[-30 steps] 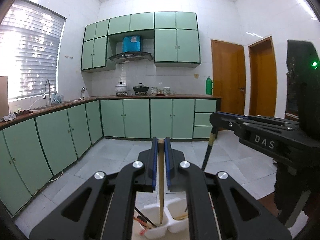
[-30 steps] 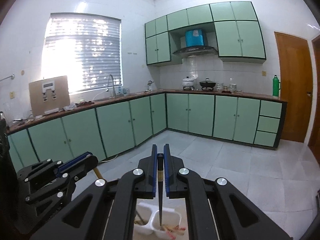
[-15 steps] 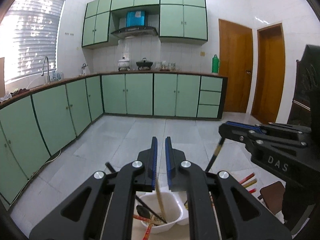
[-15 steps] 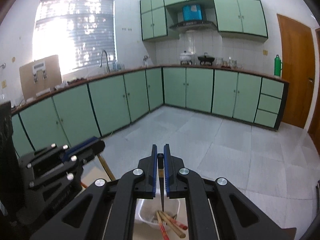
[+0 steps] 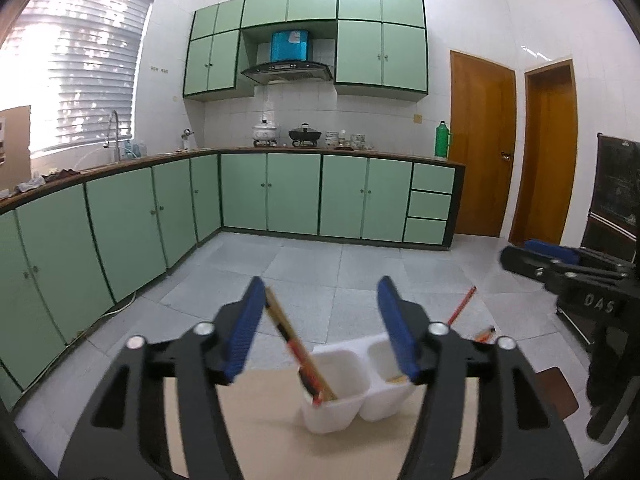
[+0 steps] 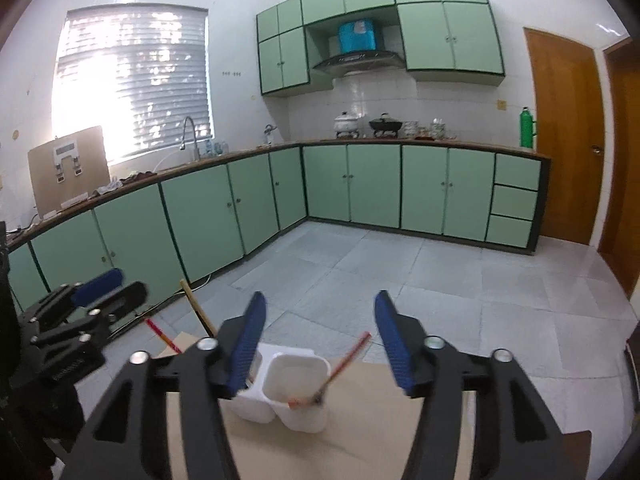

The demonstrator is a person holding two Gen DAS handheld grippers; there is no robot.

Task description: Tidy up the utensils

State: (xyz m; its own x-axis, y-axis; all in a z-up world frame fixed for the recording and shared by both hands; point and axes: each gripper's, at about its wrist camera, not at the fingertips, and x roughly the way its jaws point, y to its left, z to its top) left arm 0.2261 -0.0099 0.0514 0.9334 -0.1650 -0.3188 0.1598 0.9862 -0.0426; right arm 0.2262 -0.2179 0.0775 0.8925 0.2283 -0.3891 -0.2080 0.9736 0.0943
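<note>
A white two-compartment holder stands on the pale table, just ahead of both grippers. My left gripper is opening. A wooden chopstick leans free between its jaws, close to the left pad, with its lower end in the holder's left compartment among other sticks. My right gripper is opening too. A red-tipped chopstick leans loose in the holder, in its right compartment, below the spread jaws. Each gripper shows at the edge of the other's view: the right gripper and the left gripper.
The holder sits near the far edge of the light wooden table; grey floor tiles lie beyond. Green cabinets line the far and left walls. A dark chair stands at the right, by two brown doors.
Both grippers have sunk toward the holder and gone from shut to open. Each let go of its chopstick, which now leans in a compartment.
</note>
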